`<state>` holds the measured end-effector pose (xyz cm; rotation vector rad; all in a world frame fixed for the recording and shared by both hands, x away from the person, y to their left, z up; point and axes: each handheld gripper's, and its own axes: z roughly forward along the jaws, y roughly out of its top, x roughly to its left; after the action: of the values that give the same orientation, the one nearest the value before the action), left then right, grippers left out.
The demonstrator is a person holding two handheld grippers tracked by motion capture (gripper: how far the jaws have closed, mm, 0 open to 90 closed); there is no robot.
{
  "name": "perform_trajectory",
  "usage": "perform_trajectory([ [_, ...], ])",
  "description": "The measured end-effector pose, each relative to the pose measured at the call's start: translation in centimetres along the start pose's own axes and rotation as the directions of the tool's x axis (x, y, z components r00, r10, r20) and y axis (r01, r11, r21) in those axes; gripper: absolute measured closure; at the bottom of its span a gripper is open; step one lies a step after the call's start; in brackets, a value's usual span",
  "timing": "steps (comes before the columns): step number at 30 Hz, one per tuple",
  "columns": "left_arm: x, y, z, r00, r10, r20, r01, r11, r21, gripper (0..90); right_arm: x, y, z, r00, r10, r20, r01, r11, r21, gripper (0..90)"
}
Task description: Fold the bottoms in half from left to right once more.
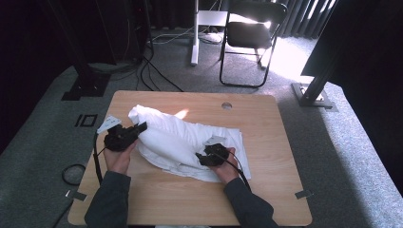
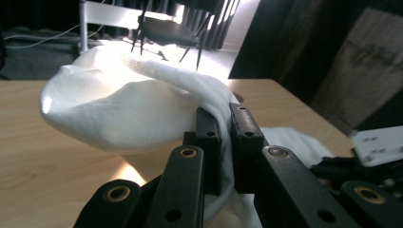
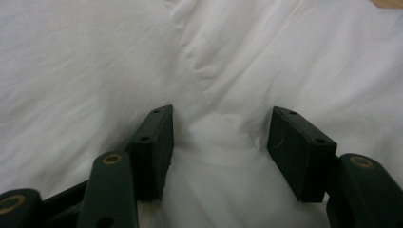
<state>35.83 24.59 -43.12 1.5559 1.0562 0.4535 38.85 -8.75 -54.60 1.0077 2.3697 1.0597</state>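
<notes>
One white cloth [image 1: 183, 140] lies rumpled across the middle of the wooden counter [image 1: 266, 190], its long axis running from the far left corner toward my right hand, and its left end is raised off the counter. My left tongs [image 1: 141, 127] are clamped shut on a fold of that raised end, while my right tongs [image 1: 202, 158] sit on the cloth's near right part with the jaws apart, a ridge of fabric standing between the pads [image 3: 297, 149] but not pinched. Two tongs, one cloth, and by my judgement the right pair is nearer the slack part still to be gripped.
</notes>
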Motion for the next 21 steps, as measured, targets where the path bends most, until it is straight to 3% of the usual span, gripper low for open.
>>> perform_trajectory([
  [3,-1.1,1.1,0.5,0.9994,0.016,0.03,-0.015,0.9997,-0.018,85.4,0.7,0.4,0.6,0.9994,-0.029,0.021,0.029,1.0,0.013,42.8],
  [6,-2.4,2.2,1.1,0.9969,0.038,0.068,-0.036,0.9988,-0.035,85.4,1.6,0.9,1.4,0.9991,-0.029,0.03,0.029,1.0,0.0,43.8],
  [11,-4.9,3.4,2.4,0.9873,0.085,0.134,-0.08,0.996,-0.039,85.4,3.1,1.7,2.7,0.9999,-0.014,0.009,0.014,0.999,-0.03,44.4],
  [15,-5.9,3.3,3.5,0.9821,0.113,0.151,-0.111,0.9936,-0.023,85.4,4.0,2.4,3.3,0.997,-0.008,-0.077,0.005,0.999,-0.037,44.4],
  [17,-6.0,3.1,3.8,0.9793,0.124,0.16,-0.125,0.9922,-0.004,85.3,3.8,2.7,2.7,0.991,0.0,-0.134,-0.005,0.999,-0.038,40.3],
  [19,-6.1,2.8,4.0,0.9776,0.127,0.167,-0.13,0.9915,0.004,85.3,3.4,2.8,1.1,0.9861,0.009,-0.166,-0.023,0.996,-0.085,35.4],
  [21,-6.2,2.6,4.2,0.9769,0.128,0.172,-0.132,0.9912,0.013,85.3,2.6,2.5,-1.1,0.9894,-0.004,-0.145,-0.019,0.987,-0.158,33.7],
])
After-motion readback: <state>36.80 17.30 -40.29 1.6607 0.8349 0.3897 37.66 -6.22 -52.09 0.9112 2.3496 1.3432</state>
